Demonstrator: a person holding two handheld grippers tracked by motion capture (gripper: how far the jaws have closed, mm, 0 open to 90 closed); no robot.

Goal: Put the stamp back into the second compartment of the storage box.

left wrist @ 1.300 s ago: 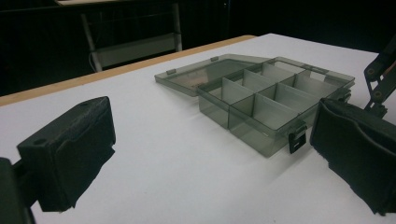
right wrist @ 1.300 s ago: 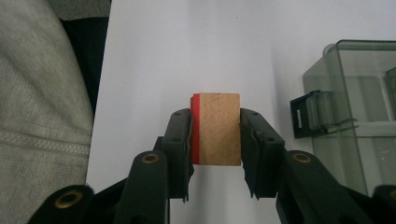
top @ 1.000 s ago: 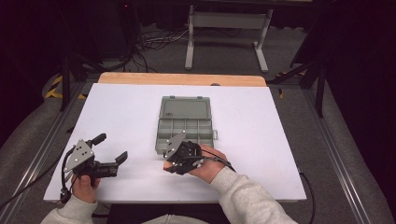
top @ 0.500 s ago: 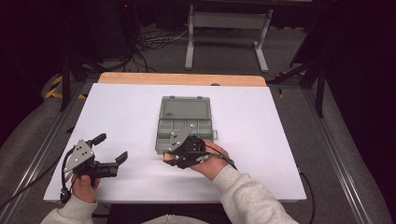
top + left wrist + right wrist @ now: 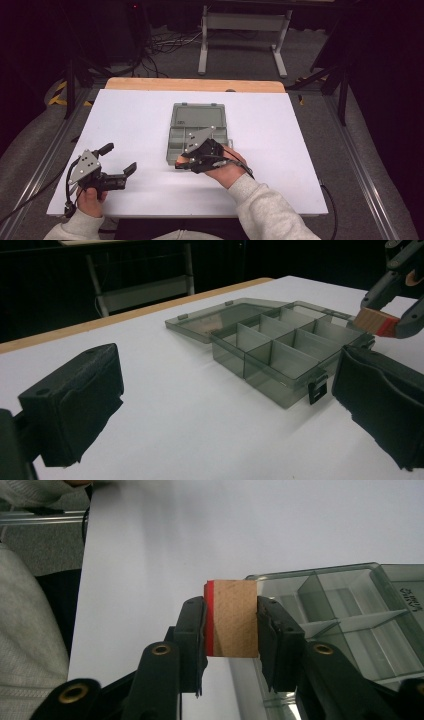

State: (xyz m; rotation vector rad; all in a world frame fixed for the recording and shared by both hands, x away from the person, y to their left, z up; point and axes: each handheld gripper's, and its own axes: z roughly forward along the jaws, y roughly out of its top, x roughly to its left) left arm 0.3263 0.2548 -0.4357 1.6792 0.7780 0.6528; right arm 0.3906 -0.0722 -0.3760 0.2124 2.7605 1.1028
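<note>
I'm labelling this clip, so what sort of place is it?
Probably a lab or recording studio, not a home: a bare white table on a metal frame, dark surroundings, loose black cables on the grey floor, and a camera-bearing handheld gripper.

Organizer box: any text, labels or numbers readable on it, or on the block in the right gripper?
Organizer box: raised lettering on the lid at the right edge of the right gripper view, sideways and cut off, too blurred to read.
Block in the right gripper: red stripe on one side, no text.
No other readable text.

Open compartment box (image 5: 199, 131) blocks table (image 5: 300, 150) centre; sides free.
</note>
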